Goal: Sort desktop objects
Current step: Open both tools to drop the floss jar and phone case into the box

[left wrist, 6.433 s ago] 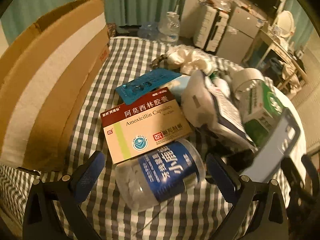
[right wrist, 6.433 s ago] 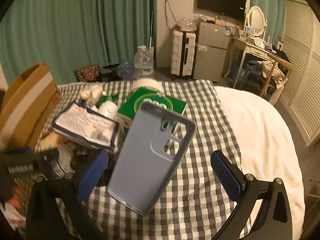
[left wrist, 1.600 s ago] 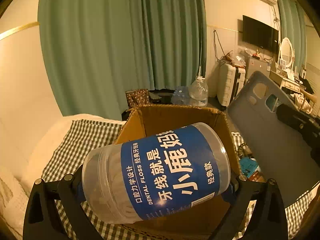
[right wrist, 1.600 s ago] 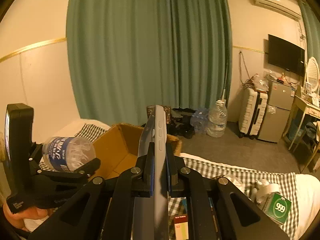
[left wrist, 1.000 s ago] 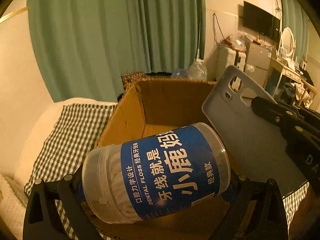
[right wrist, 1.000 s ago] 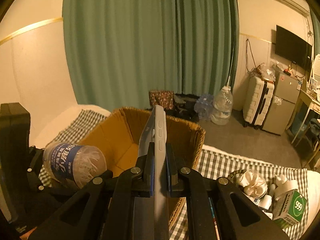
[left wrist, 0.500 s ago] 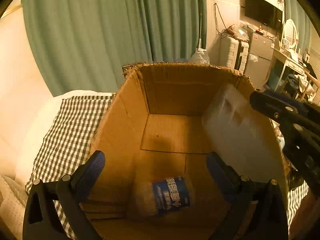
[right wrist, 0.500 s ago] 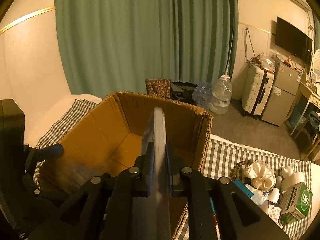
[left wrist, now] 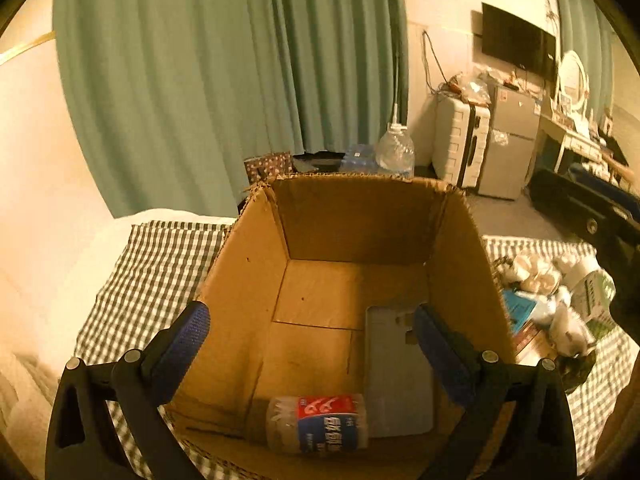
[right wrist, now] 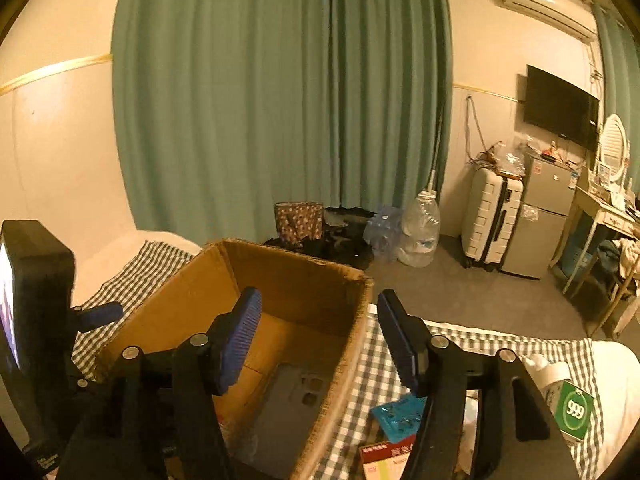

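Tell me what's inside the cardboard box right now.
Inside the cardboard box lie a dental floss jar on its side and a grey phone case flat beside it. The near corners are hidden by the box wall.

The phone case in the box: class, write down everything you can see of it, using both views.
The phone case is a pale grey-blue shell, matte and plastic-looking, with camera cut-outs near its far end. It lies flat on the floor of the cardboard box, lengthwise along the right wall. Its near left corner meets the floss jar, which lies on its side; whether they touch is unclear. No gripper holds it. From the right wrist view only its cut-out end shows.
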Demonstrator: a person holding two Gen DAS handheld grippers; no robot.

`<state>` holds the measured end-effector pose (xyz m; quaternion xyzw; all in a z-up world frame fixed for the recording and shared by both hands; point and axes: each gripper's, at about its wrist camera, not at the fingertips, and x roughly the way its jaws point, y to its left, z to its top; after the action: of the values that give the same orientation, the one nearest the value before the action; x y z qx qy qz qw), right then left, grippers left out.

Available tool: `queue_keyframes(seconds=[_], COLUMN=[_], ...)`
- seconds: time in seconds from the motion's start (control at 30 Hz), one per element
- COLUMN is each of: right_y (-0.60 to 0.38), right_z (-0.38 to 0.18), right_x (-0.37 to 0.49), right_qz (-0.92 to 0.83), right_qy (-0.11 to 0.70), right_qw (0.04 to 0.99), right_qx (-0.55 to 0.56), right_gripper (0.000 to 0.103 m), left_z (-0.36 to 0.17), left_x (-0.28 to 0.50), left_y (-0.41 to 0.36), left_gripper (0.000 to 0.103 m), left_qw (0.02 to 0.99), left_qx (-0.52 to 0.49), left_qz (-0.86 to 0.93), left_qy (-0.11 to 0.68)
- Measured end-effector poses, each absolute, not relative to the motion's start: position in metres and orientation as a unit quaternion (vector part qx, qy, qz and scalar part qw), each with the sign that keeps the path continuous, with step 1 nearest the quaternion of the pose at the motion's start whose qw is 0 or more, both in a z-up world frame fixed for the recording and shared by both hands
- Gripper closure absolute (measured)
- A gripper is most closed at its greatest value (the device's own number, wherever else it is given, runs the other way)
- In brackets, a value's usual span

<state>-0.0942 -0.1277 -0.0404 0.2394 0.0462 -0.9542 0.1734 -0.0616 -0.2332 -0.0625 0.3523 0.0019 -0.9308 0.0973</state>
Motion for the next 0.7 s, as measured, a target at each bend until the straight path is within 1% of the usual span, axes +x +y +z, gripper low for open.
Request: queue_keyframes(seconds=[0.03, 0.1, 0.17, 0.23, 0.33, 0.47, 0.57, 0.7], right_y=[-0.123, -0.114, -0.104, -0.093, -0.075, -0.052, -0.032, -0.007], right_z=[-0.038, -0.034, -0.031, -0.028, -0.024, -0.021, -0.021, -0.021], right_x=[-0.094, -0.093, -0.091, -0.087, -0.084, -0.081, -0.081, -0.076], right_qz=[-0.954, -0.955, -0.956, -0.957, -0.958, -0.958, -0.958, -0.957], right_qy=[0.043, 0.036, 0.032, 0.027, 0.024, 0.020, 0.015, 0.006], right_qw=[0.170, 0.164, 0.158, 0.153, 0.145, 0.136, 0.124, 0.122], right_qx=[0.242, 0.244, 0.245, 0.244, 0.247, 0.250, 0.257, 0.261], right_gripper=[0.036, 0.034, 0.026, 0.023, 0.021, 0.013, 0.012, 0.006], left_z=[-0.060, -0.054, -0.047, -0.041, -0.035, -0.031, -0.028, -0.020], left_x=[-0.060, -0.057, -0.053, -0.051, -0.049, -0.048, -0.044, -0.038], left_y=[-0.232, -0.226, -0.219, -0.215, -0.208, -0.197, -0.189, -0.177], left_gripper=[0.000, 0.000, 0.000, 0.000, 0.000, 0.000, 0.000, 0.000], left_qw=[0.095, 0.090, 0.094, 0.092, 0.086, 0.098, 0.103, 0.103], left_qx=[0.349, 0.342, 0.333, 0.326, 0.321, 0.326, 0.320, 0.312], left_qz=[-0.932, -0.935, -0.938, -0.941, -0.943, -0.940, -0.942, -0.944], left_qy=[0.007, 0.007, 0.006, 0.013, 0.027, 0.020, 0.014, 0.015])
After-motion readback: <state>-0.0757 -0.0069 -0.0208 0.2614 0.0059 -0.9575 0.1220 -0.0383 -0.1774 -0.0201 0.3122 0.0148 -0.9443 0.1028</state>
